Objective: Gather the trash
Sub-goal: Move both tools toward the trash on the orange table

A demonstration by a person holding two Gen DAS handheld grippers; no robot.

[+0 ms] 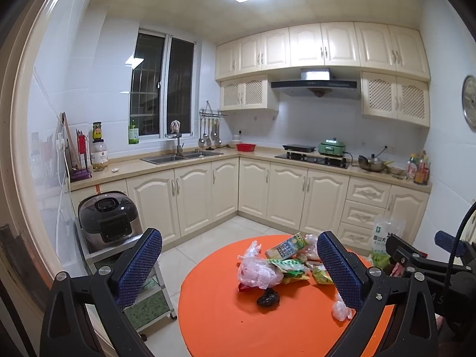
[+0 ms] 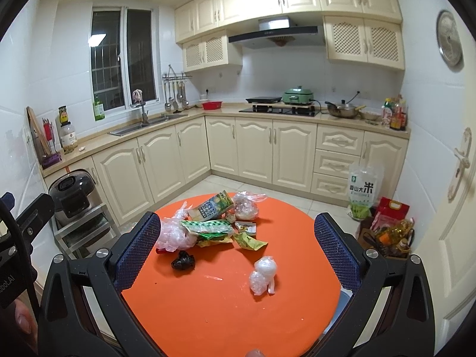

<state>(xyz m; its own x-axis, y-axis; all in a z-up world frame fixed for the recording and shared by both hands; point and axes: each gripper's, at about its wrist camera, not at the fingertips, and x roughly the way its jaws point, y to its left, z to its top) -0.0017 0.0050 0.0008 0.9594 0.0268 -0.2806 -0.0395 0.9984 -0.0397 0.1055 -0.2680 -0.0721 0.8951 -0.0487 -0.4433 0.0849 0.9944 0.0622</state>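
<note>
The supporting surface is a round orange table (image 2: 208,312) standing on a pale tiled floor (image 2: 226,183). Trash lies in a loose cluster toward its far half. The cluster comprises a tilted drink carton (image 2: 212,207), a knotted clear plastic bag (image 2: 245,206) just beside the carton, a crumpled clear plastic bag (image 2: 175,232) at the left edge, and green snack wrappers (image 2: 208,227) between them. A small black crumpled bag (image 2: 183,259) lies just in front of the cluster. A crumpled wad of clear film (image 2: 263,273) lies apart, nearer the right rim. Small crumbs dot the bare surface.
</note>
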